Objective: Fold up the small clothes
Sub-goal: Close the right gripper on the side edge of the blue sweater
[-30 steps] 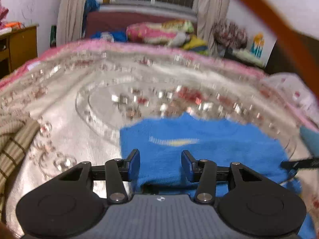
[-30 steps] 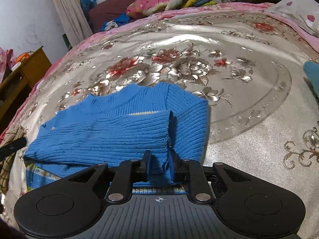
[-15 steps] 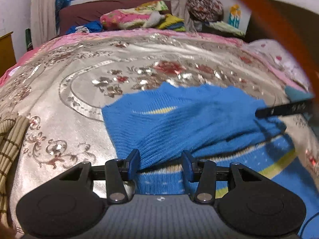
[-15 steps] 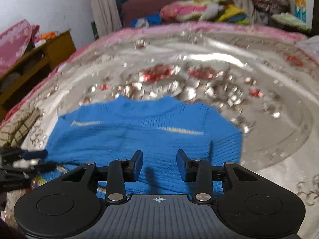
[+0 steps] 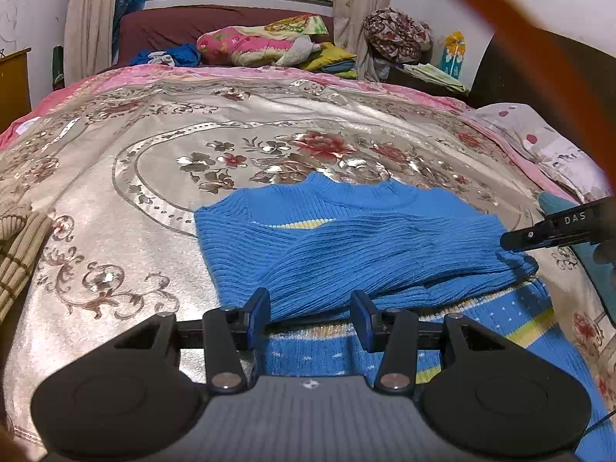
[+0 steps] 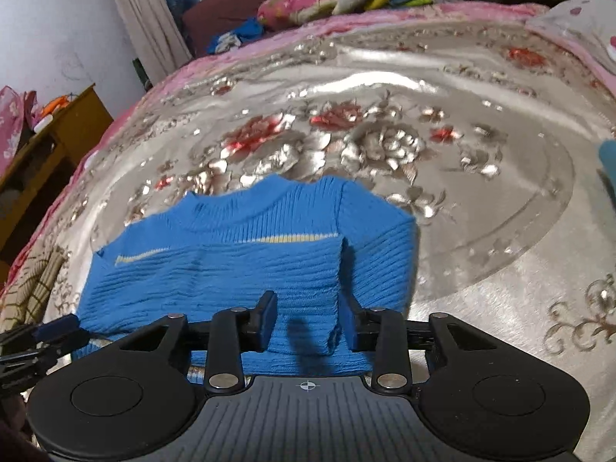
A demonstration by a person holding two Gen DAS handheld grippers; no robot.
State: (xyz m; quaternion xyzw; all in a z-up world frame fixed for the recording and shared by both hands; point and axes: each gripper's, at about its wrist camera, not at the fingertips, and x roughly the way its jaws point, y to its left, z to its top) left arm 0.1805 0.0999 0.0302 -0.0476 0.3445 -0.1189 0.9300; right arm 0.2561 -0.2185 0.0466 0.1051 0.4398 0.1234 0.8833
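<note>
Bedroom, silver floral bedspread (image 5: 127, 238) with a blue sweater (image 5: 346, 246) lying on it.
Left gripper (image 5: 311, 313) stood open over the sweater's near edge; right gripper (image 6: 307, 319) was closing, its pads clear of the folded sleeve between them.

A floral silver bedspread (image 5: 115, 254) bears a blue sweater (image 5: 346, 246) and striped beige cloth (image 5: 19, 258).

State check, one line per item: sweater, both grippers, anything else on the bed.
blue sweater: flat on the bedspread, sleeves folded across the chest, hem end not yet folded up
left gripper: open, above the sweater's near edge, nothing between the pads
right gripper: jaws closing, sleeve cuff between them, pads not pressing it
bedspread: spread smooth
striped beige cloth: bunched at the bed's left edge
</note>
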